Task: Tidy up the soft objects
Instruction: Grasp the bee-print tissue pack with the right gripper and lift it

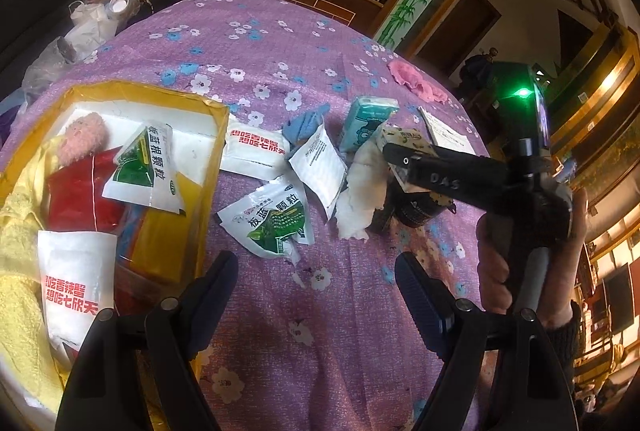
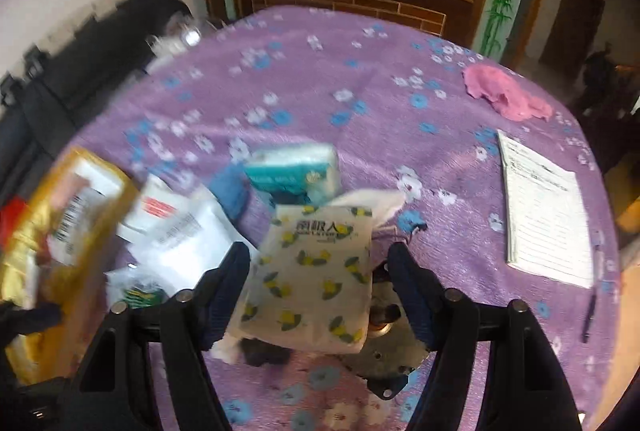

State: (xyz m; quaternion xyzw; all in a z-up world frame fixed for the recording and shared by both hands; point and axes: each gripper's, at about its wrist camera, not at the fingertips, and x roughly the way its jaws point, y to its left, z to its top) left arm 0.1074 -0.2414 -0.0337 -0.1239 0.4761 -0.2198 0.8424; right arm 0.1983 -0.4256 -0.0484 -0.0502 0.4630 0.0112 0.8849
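We count three green-printed sachets (image 1: 145, 167), two red-lettered white packets (image 1: 252, 151), two tissue packs (image 2: 316, 271), one pink cloth (image 2: 506, 97), one notepad (image 2: 544, 215).

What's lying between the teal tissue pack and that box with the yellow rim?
In the left wrist view, between the teal tissue pack and the box: a blue cloth, a red-lettered white packet and another white sachet.

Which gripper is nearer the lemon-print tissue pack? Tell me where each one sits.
Right. The right gripper has its open fingers on either side of the lemon-print tissue pack. The left gripper hangs open over bare tablecloth, short of the pack and to its left.
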